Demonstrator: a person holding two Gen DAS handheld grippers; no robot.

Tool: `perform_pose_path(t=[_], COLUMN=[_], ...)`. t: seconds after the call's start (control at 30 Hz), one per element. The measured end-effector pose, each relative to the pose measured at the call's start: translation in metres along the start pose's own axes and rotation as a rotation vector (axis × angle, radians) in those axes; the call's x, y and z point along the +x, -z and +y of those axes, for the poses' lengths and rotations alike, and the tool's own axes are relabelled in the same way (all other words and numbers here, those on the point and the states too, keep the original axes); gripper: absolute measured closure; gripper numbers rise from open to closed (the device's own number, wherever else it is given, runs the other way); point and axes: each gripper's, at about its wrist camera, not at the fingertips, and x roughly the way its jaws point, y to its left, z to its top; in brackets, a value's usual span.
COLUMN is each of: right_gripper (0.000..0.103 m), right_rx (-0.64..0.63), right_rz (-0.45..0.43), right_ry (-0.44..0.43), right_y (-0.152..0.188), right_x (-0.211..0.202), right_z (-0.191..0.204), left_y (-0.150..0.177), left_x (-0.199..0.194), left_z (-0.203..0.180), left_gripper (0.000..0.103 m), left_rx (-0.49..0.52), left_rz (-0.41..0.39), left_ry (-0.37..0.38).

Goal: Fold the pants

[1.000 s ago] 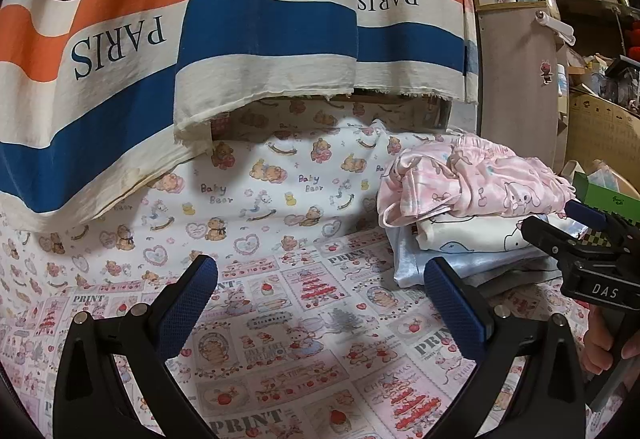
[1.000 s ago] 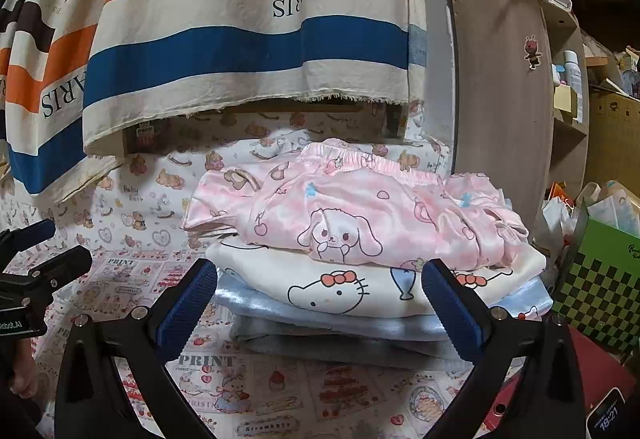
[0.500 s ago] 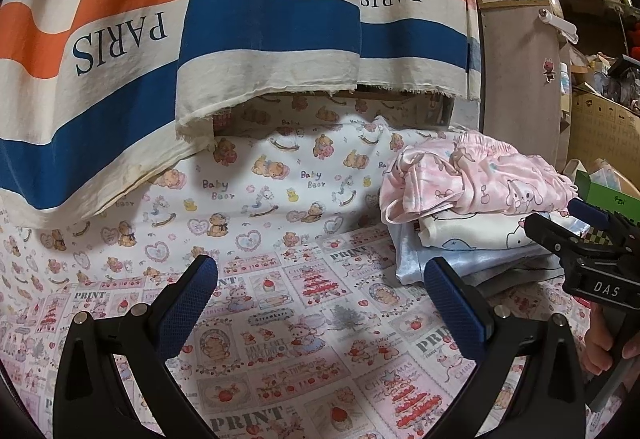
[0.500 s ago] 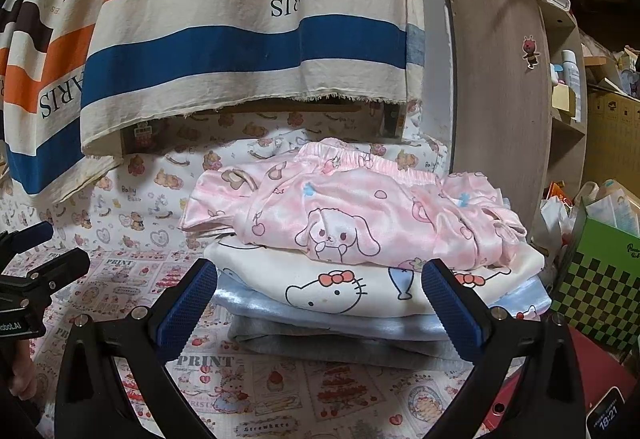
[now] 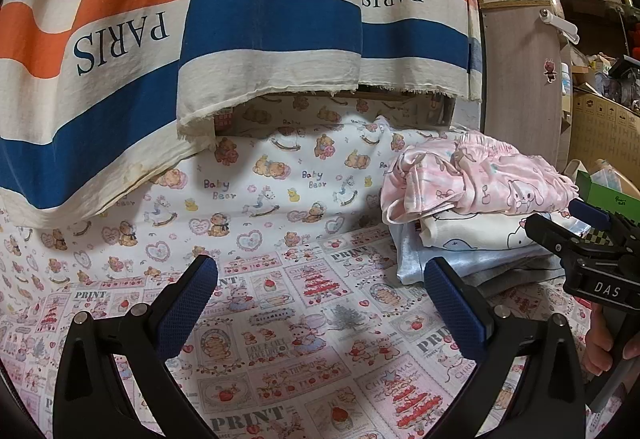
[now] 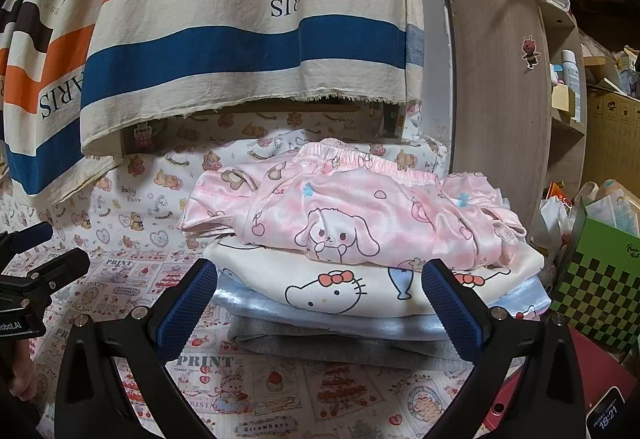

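The left gripper (image 5: pixel 320 295) holds its blue-padded fingers (image 5: pixel 188 303) wide apart with nothing between them, above a pink-and-white cartoon-print sheet (image 5: pixel 304 323) covering the surface; what lies under the sheet is hidden. The right gripper (image 6: pixel 320 297) likewise has its fingers (image 6: pixel 450 303) spread apart and empty. Straight ahead of the right fingers sits a stack of folded clothes, topped by the crumpled glossy pink rabbit-print pants (image 6: pixel 352 215), elastic waistband at the far side. Beneath them lie a cream Hello Kitty garment (image 6: pixel 320 287), a pale blue satin piece (image 6: pixel 280 313) and a grey one (image 6: pixel 320 347); only their front edges show, so what kind of garments they are is hard to tell. In the left view the same pants (image 5: pixel 480 179) lie beyond and to the right of the left fingers, with the right gripper (image 5: pixel 576 235) seen side-on, partly cut off by the frame edge, just in front of the stack. A cream, orange, blue and brown striped cloth printed PARIS (image 6: pixel 248 39) hangs beyond the fingers, hiding most of what is behind it. A wooden shelf unit (image 6: pixel 500 99) stands right of the stack, and a green checked box (image 6: pixel 600 279) is cut off at the right edge
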Motion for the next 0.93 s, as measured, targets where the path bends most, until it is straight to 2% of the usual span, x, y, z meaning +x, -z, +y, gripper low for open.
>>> perform_pose_path(t=[0.93], right_gripper=[0.001], right_rx=[-0.001], right_rz=[0.007], right_ry=[0.012], right_y=[0.0009], right_x=[0.0028], right_z=[0.0005], left_y=[-0.0004], left_x=[0.0008], left_z=[0.0005], left_gripper=[0.000], left_rx=[-0.011], left_rz=[0.003], left_ry=[-0.010])
